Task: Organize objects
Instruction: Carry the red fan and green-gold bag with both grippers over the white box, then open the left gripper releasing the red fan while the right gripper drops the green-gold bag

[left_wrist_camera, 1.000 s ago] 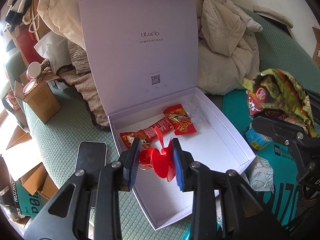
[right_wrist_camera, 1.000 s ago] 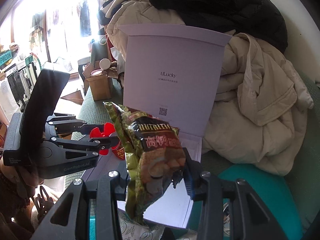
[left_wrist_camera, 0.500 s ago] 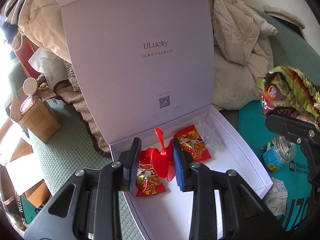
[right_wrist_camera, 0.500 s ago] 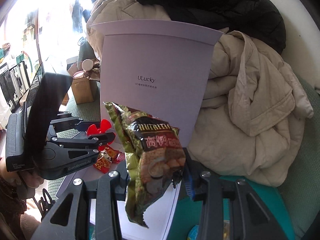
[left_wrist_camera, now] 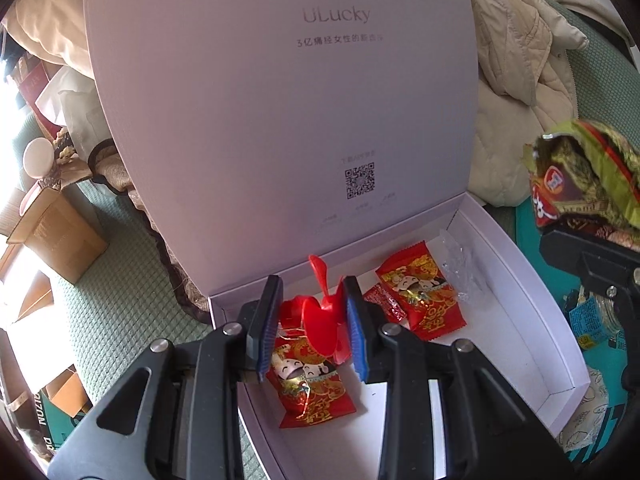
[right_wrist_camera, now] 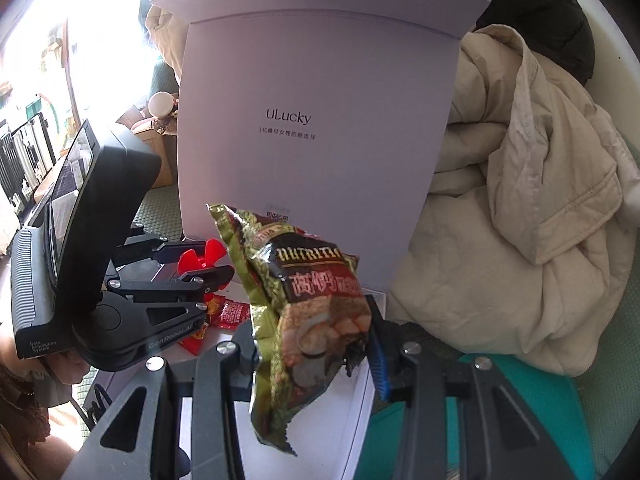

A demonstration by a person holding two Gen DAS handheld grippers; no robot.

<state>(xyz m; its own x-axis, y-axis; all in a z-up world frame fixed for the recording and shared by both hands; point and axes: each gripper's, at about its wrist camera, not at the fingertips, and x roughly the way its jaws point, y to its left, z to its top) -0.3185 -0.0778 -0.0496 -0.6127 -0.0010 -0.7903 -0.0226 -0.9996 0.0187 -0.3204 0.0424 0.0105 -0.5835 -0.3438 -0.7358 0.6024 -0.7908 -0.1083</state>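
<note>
Bright window point(right_wrist_camera: 80, 40) light washes the green sofa point(left_wrist_camera: 120, 280).

- Left gripper point(left_wrist_camera: 314, 322): angled steeply downward, jaws clamped with blue pads pressing from either side on a red plastic piece point(left_wrist_camera: 320, 316); seen at 9 o'clock in the right wrist view.
- Right gripper point(right_wrist_camera: 314, 334): angled downward, jaws closed on a green snack bag point(right_wrist_camera: 304, 304); seen at 3 o'clock in the left wrist view.

I see a green quilted sofa seat point(left_wrist_camera: 108, 292) filling the frame's left, bearing the open white box point(left_wrist_camera: 532, 304) at centre, a cardboard carton point(left_wrist_camera: 52, 236) at left, beige jackets point(left_wrist_camera: 516, 92) upper right.
</note>
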